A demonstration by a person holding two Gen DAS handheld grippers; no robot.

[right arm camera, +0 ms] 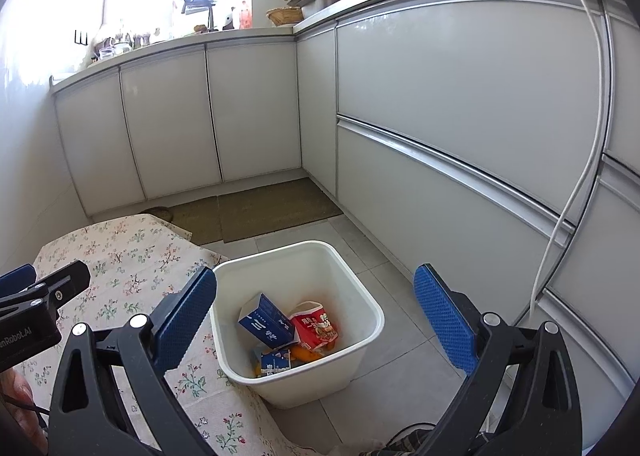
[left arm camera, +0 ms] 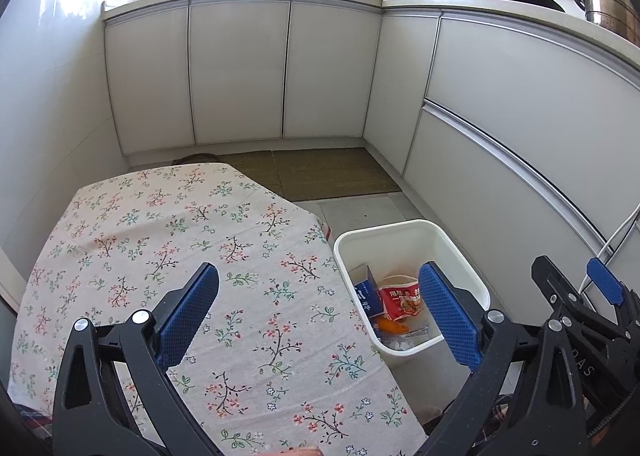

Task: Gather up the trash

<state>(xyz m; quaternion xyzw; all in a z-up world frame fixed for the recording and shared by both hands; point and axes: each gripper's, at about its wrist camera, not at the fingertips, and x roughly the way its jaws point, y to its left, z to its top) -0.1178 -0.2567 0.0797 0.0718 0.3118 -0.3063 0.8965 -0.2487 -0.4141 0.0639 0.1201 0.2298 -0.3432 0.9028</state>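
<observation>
**Checking that the table is clear and the bin holds it all**

Sitting on the floor just right of the table, the white bin (right arm camera: 297, 320) holds the trash: a blue carton (right arm camera: 266, 322) leaning against a red packet (right arm camera: 316, 326), with something orange (right arm camera: 304, 354) and another small blue carton beneath. All of it lies below the rim, nothing hanging over the edge.

The table's floral cloth (left arm camera: 160, 240) shows no litter in either view, so my judgement is that the collecting is at or near its end. The near-left corner is hidden behind the left gripper's body, though, and deserves a look.

The left gripper (left arm camera: 320, 312) hovers over the cloth's right edge, fingers spread wide with nothing between them. The right gripper (right arm camera: 316, 316) hangs above the bin, likewise spread and empty.

To finish well, sweep both cameras slowly across the cloth and the floor around the bin for anything small or pale that blends with the pattern. If a piece turns up, pinch it low and flat so the cloth is not gathered with it, then release over the bin's middle. A white cable (right arm camera: 576, 159) hangs down the cabinets on the right; keep the right gripper clear of it.
</observation>
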